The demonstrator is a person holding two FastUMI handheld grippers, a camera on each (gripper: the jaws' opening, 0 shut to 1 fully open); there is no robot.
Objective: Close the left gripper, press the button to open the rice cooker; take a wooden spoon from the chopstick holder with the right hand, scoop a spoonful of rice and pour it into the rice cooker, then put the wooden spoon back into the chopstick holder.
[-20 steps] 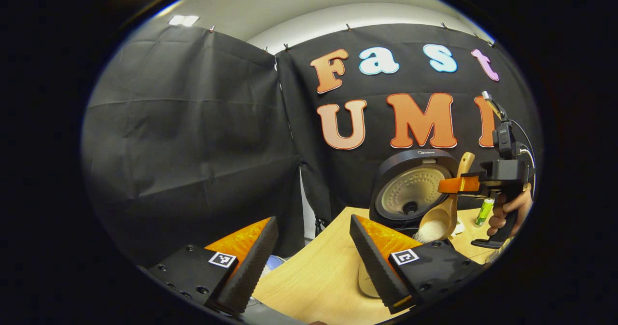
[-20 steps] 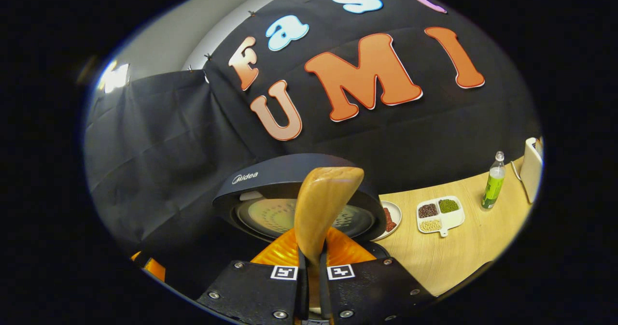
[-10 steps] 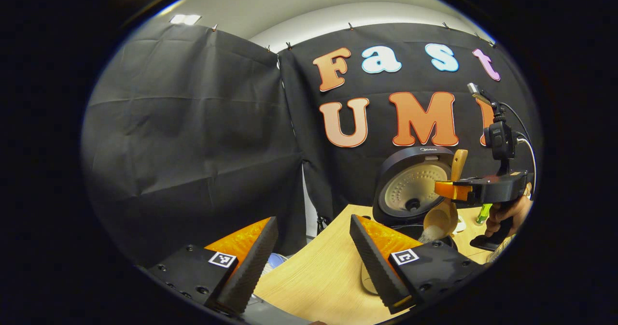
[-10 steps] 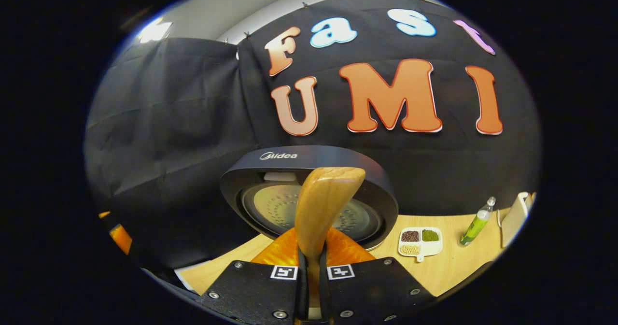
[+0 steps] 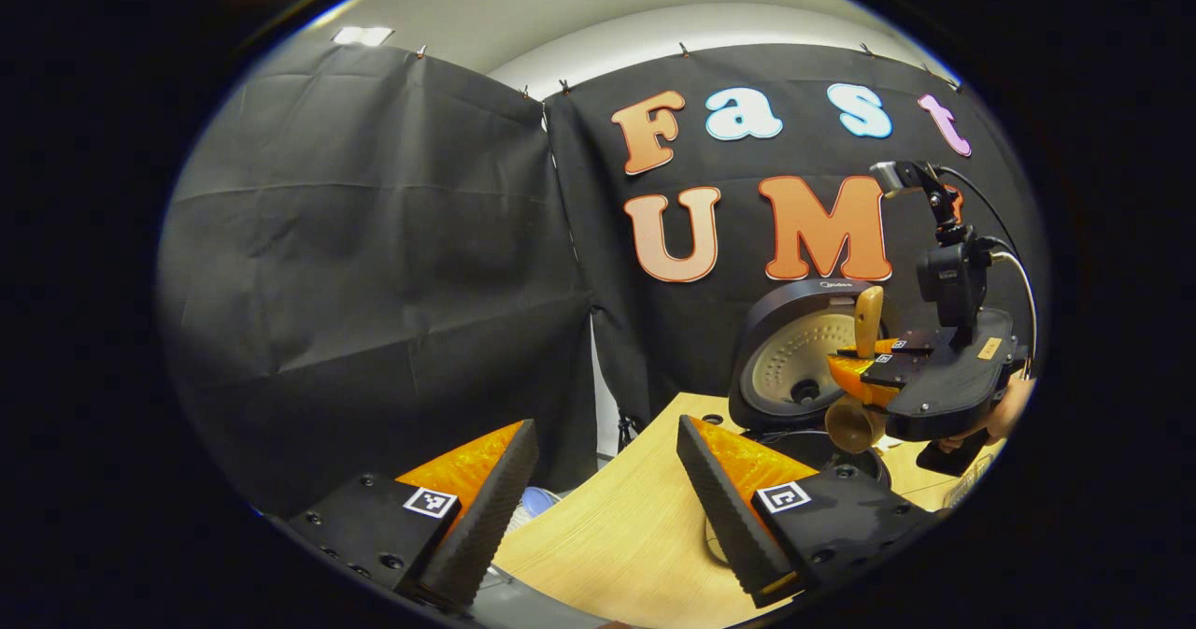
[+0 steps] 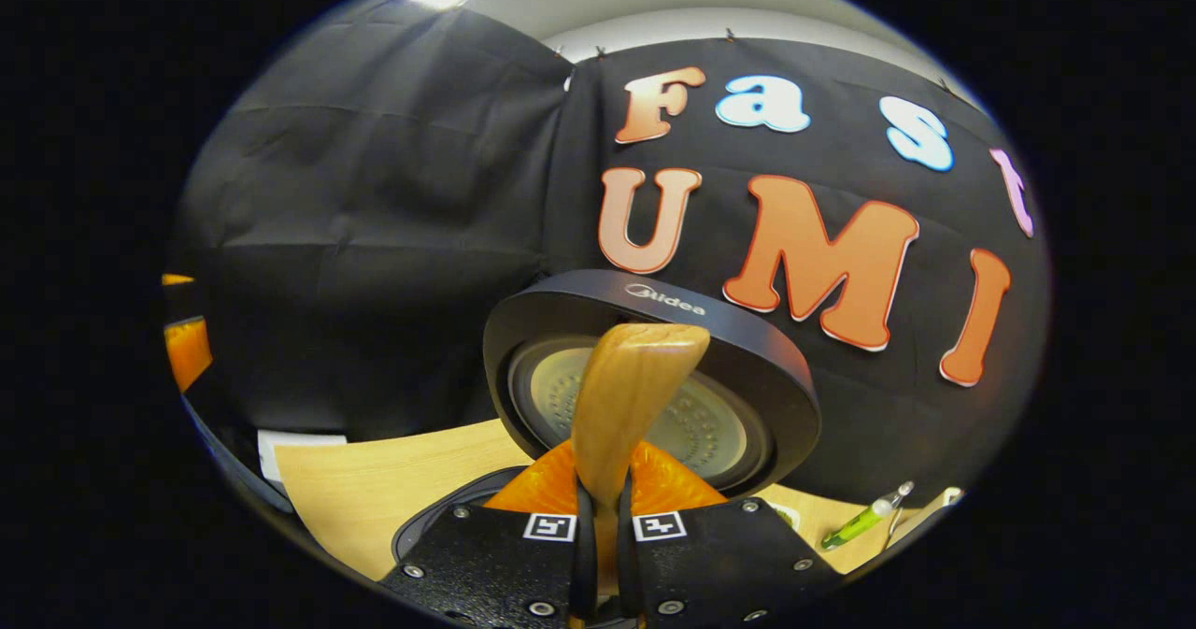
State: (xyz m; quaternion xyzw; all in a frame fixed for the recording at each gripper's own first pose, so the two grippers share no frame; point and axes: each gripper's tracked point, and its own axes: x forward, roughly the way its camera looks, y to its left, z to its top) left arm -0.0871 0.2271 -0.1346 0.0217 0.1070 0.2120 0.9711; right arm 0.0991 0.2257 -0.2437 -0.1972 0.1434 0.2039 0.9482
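Observation:
The black rice cooker [image 5: 790,381] stands open at the right of the left gripper view, its round lid [image 6: 654,367] raised. My right gripper [image 6: 599,498] is shut on the wooden spoon [image 6: 624,403], whose handle rises between the fingers. In the left gripper view that right gripper [image 5: 864,367] hangs over the cooker's pot, rolled to one side, with the spoon's bowl [image 5: 848,425] tipped over the opening. My left gripper [image 5: 598,479] stands open over the wooden table [image 5: 617,536], left of the cooker, holding nothing.
A green bottle [image 6: 864,517] sits on the table right of the cooker. A hand [image 5: 1004,409] holds the right gripper's handle. Black cloth walls close the back and the left side.
The right gripper has rolled over above the pot, tipping the spoon's bowl; the white rice seen in it earlier no longer shows. The left gripper has stayed put.

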